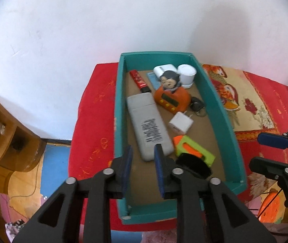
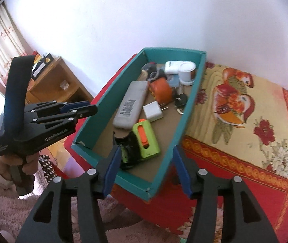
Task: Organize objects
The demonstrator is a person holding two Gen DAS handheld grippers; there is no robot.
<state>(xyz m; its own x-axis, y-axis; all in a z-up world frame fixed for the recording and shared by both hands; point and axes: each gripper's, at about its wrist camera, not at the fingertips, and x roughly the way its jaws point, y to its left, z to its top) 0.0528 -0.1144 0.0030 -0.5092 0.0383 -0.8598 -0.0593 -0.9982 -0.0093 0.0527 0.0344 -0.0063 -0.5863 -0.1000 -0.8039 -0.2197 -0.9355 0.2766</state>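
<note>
We hold both claws, left [image 1: 143,162] and right [image 2: 147,171], spread and empty above the teal box [image 2: 192,109]; "GenRobot.AI" marks one.

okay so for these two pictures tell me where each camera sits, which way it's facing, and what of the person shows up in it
Left wrist view: sits on the left tool, angled down into the teal box from its near end; the right tool shows at the right edge.
Right wrist view: sits on the right tool, angled down at the box's near corner; the left tool and the hand gripping it show at left.
Shared: the box, the grey remote, the white charger, the red bedspread.
</note>
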